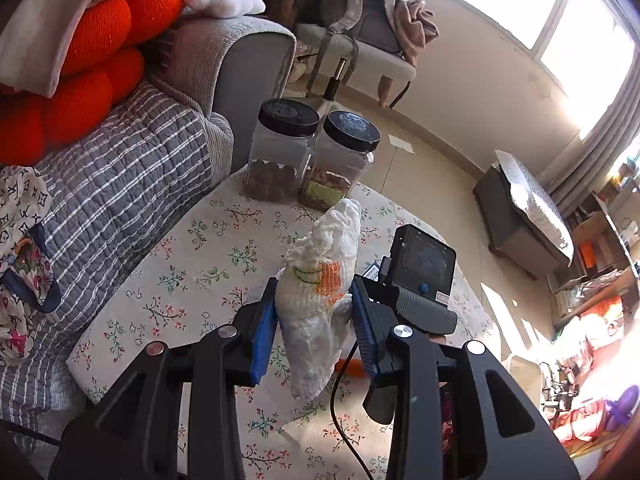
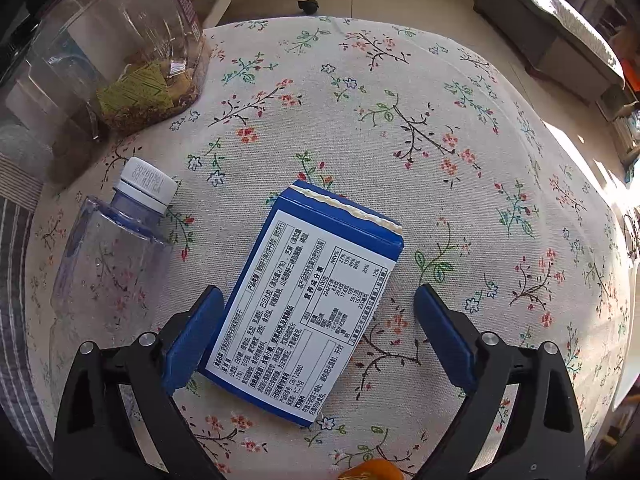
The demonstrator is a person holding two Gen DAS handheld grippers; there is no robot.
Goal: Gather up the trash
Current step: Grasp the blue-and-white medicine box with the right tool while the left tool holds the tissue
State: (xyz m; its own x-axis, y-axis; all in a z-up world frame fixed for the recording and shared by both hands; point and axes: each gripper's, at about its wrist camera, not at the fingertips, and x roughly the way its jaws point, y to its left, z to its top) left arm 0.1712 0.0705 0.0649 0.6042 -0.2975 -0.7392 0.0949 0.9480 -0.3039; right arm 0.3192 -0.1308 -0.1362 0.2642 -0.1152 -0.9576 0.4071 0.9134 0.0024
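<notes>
My left gripper (image 1: 314,316) is shut on a crumpled white tissue (image 1: 320,300) with orange and green print, held above the floral tablecloth (image 1: 192,248). My right gripper (image 2: 316,332) is open just above the table, its fingers on either side of a flat blue and white carton (image 2: 304,300) that lies label up. An empty clear plastic bottle (image 2: 104,264) with a white cap lies on the cloth left of the carton. The right gripper's body (image 1: 420,280) shows in the left wrist view, low over the table.
Two clear jars with black lids (image 1: 312,156) stand at the table's far edge; one (image 2: 120,48) is close on the right gripper's left. A sofa (image 1: 120,168) with red cushions borders the table's left. An orange object (image 2: 372,470) lies at the near edge. A chair (image 1: 360,40) stands beyond.
</notes>
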